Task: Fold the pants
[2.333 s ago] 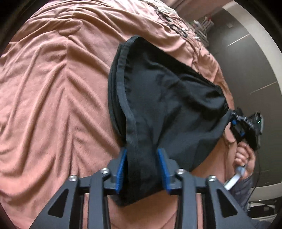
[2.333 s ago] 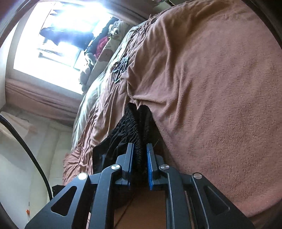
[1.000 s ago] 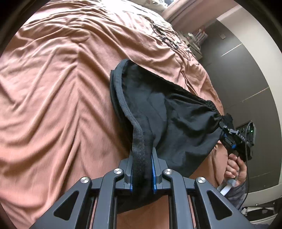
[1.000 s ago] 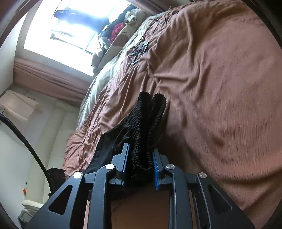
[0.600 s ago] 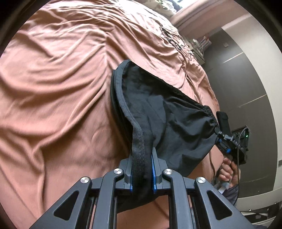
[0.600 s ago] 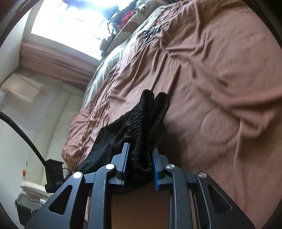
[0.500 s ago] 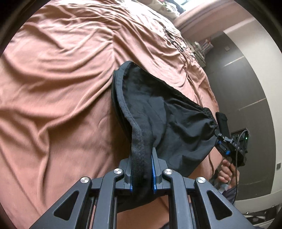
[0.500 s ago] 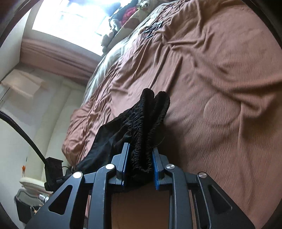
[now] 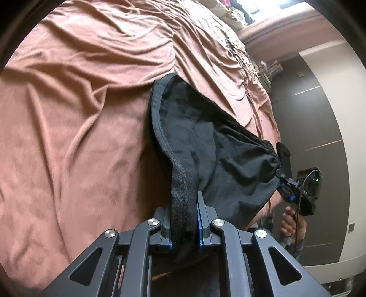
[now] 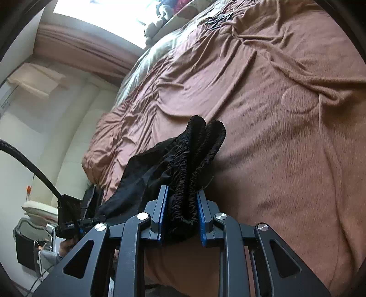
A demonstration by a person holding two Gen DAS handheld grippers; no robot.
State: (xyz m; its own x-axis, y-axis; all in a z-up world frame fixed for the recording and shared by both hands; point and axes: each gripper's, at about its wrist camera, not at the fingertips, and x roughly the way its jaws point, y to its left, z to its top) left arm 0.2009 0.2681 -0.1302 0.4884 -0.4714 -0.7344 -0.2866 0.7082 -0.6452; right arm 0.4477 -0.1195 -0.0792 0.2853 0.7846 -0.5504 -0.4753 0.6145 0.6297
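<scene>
The black pants (image 9: 205,141) hang stretched between my two grippers above the brown bedspread (image 9: 80,114). My left gripper (image 9: 184,214) is shut on a flat hemmed edge of the pants. My right gripper (image 10: 183,214) is shut on the bunched elastic waistband (image 10: 196,155). In the left wrist view the right gripper (image 9: 295,189) shows at the far right, pinching the gathered waistband, with a hand under it. In the right wrist view the left gripper (image 10: 71,224) shows at the lower left, the pants (image 10: 141,173) running down to it.
The wrinkled brown bedspread (image 10: 274,114) fills most of both views. Pillows and a bright window (image 10: 109,13) lie at the bed's far end. A dark wardrobe wall (image 9: 320,114) stands beside the bed. A black cable (image 10: 29,164) and a chair (image 10: 39,210) are off the bed's edge.
My left gripper has closed on the pants' hemmed edge, which it held open around 2.3 s ago. Both grippers have since moved along the bed with the pants stretched between them.
</scene>
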